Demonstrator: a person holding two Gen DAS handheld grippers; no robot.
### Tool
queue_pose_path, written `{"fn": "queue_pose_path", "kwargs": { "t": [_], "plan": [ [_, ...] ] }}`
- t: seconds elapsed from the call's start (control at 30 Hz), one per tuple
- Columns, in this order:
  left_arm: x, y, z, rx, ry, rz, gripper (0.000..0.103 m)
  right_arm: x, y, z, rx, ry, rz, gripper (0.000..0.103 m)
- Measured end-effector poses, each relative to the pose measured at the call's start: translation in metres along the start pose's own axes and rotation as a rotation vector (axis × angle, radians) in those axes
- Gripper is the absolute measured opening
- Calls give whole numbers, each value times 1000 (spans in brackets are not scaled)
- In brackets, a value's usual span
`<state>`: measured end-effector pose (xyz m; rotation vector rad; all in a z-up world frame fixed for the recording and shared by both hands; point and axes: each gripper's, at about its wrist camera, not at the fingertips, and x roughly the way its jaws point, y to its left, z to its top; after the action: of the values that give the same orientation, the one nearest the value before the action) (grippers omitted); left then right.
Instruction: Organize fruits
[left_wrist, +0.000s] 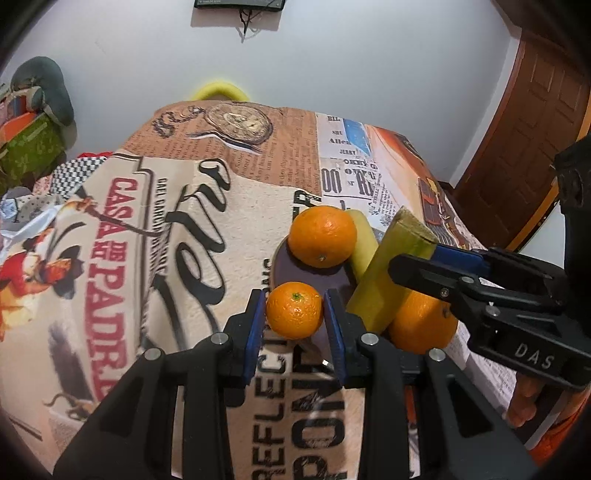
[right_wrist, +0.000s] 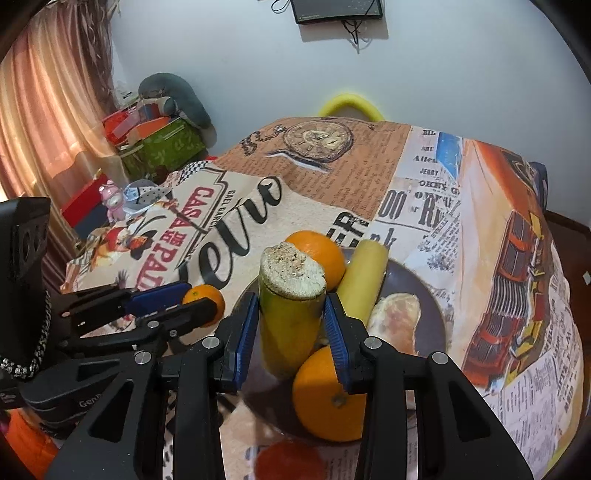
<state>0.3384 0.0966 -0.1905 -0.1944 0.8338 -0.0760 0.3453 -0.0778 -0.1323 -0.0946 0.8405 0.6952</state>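
Over the counter (right_wrist: 424, 177), spread with a busy printed cloth, a dark plate (right_wrist: 430, 295) carries most of the fruit. The left hand-held gripper (left_wrist: 294, 314) is clenched on a small mandarin (left_wrist: 294, 310), its blue pads (left_wrist: 255, 325) pressing the fruit's widest part from either side, right at the plate's near edge. The right hand-held gripper (right_wrist: 291, 325) grasps a thick yellow-green cane stalk (right_wrist: 290, 314) partway down its length, the rough cut end tilted up toward the camera; its lower end is hidden behind a large orange (right_wrist: 328, 398), so whether it touches the plate I cannot tell. A second orange (right_wrist: 321, 254), another pale stalk piece (right_wrist: 360, 280) and a peeled fruit (right_wrist: 397, 321) lie on the plate behind. The mandarin looks light and round with a soft, loose skin, so I judge it prone to rolling out or bruising if squeezed hard; a hold across the middle suits it. The stalk seems stiff, dense and smooth-barked, heavier than the citrus, and likely to pivot if taken near one end; a grip near its middle should keep it steady. The oranges seem firm but would roll freely once nudged.
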Motion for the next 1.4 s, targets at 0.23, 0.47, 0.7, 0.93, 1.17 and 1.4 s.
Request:
{"fn": "queue_pose_path", "kwargs": {
  "t": [0.23, 0.47, 0.7, 0.93, 1.17, 1.4],
  "plan": [
    [22, -5, 7, -3, 30, 0, 32, 0, -5, 4, -35, -20, -67, 37],
    [30, -9, 11, 12, 28, 30, 32, -10, -19, 0, -4, -36, -72, 52],
    [32, -16, 7, 28, 61, 13, 41, -23, -25, -11, -2, -36, -89, 52],
    [6, -24, -3, 64, 42, 47, 41, -41, -22, -25, -22, -35, -123, 52],
    [-40, -32, -12, 91, -11, 75, 42, -67, -11, -38, -36, -45, -134, 52],
    [-89, -45, -24, 106, -79, 88, 52, -92, 2, -55, -47, -55, -141, 58]
  ]
}}
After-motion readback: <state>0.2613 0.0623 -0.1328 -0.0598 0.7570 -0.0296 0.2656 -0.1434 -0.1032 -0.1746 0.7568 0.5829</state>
